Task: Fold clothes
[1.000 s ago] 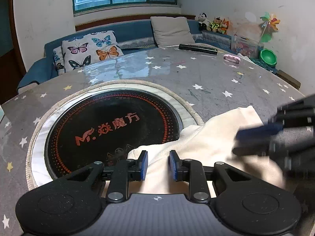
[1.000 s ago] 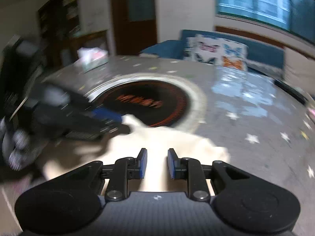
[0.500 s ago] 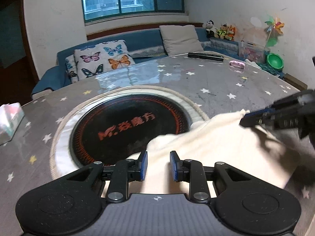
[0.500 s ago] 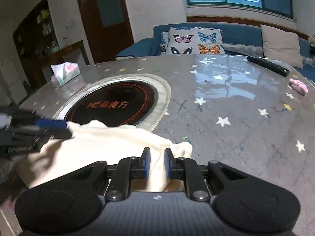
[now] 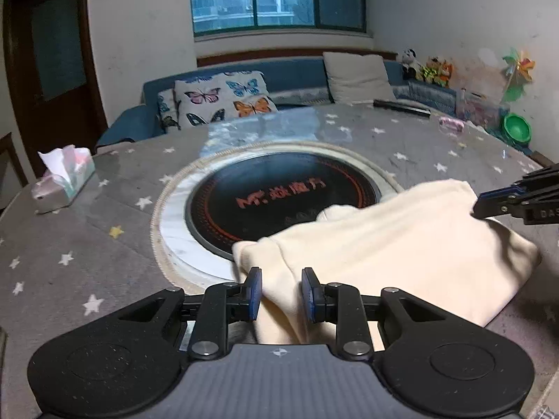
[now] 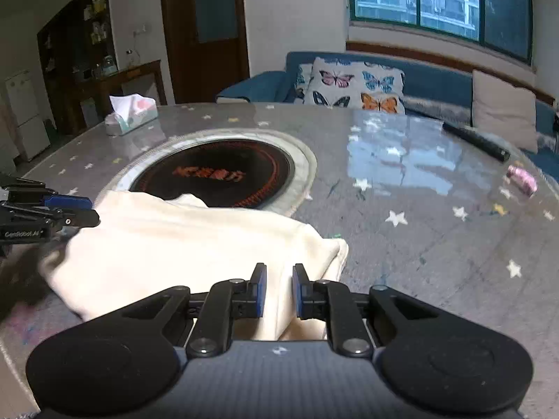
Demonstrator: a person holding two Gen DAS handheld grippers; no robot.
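Note:
A cream garment (image 5: 384, 244) lies bunched on the grey star-print table, its far edge over the black round cooktop (image 5: 279, 195). My left gripper (image 5: 281, 293) has its jaws a little apart with a fold of the cloth between them. My right gripper (image 6: 278, 289) likewise has cloth (image 6: 195, 244) between its narrowly parted jaws. Each gripper shows in the other's view: the right one (image 5: 517, 206) at the garment's right end, the left one (image 6: 45, 213) at its left end.
A tissue box (image 5: 63, 181) stands at the table's left. A black remote (image 6: 475, 141) and a pink item (image 6: 522, 179) lie at the far right side. A blue sofa with butterfly cushions (image 5: 220, 99) runs behind the table.
Both grippers have drawn back and apart, and the garment now lies stretched out wider between them. The views have swung left, bringing the tissue box into sight.

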